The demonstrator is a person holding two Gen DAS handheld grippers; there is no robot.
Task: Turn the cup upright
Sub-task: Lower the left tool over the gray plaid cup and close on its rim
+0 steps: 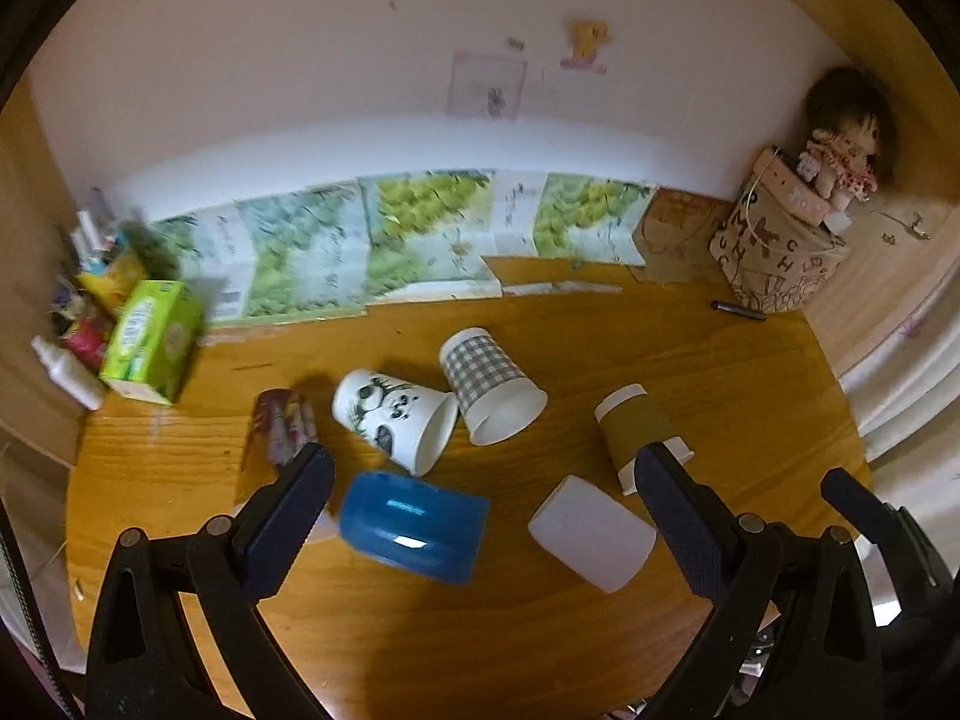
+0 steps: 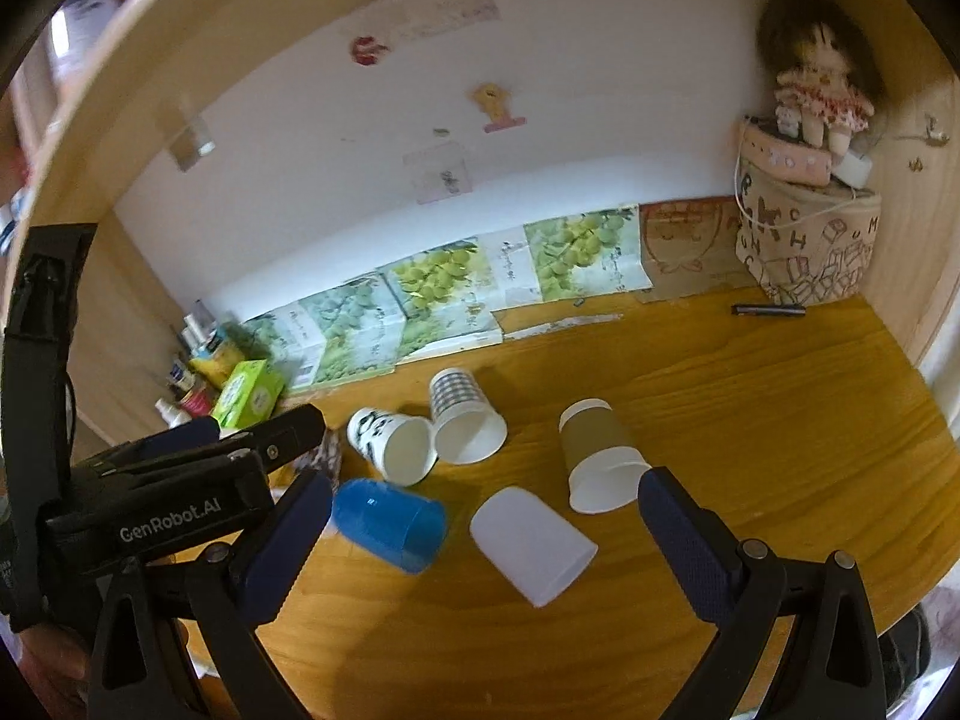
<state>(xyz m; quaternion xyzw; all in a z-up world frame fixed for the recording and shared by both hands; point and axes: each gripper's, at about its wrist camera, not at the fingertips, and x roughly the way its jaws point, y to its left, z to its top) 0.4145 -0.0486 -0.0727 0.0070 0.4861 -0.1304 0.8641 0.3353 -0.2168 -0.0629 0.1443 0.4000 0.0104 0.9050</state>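
Observation:
Several cups lie on their sides on the wooden table [image 1: 600,648]: a blue cup [image 1: 414,525] [image 2: 390,522], a white cup [image 1: 591,534] [image 2: 531,543], a panda cup [image 1: 396,417] [image 2: 390,444], a checked cup [image 1: 489,384] [image 2: 465,417], a brown-sleeved cup [image 1: 642,435] [image 2: 600,456] and a dark patterned cup [image 1: 282,426] at the left. My left gripper [image 1: 483,516] is open above the blue and white cups. My right gripper [image 2: 483,528] is open above the same cups. The left gripper's body [image 2: 180,498] shows at the left in the right wrist view.
A green box [image 1: 153,339] [image 2: 249,399] and small bottles [image 1: 66,369] stand at the far left. Printed sheets [image 1: 420,234] lean on the back wall. A patterned bag with a doll [image 1: 780,252] [image 2: 804,240] stands at the back right, a pen [image 1: 738,309] before it.

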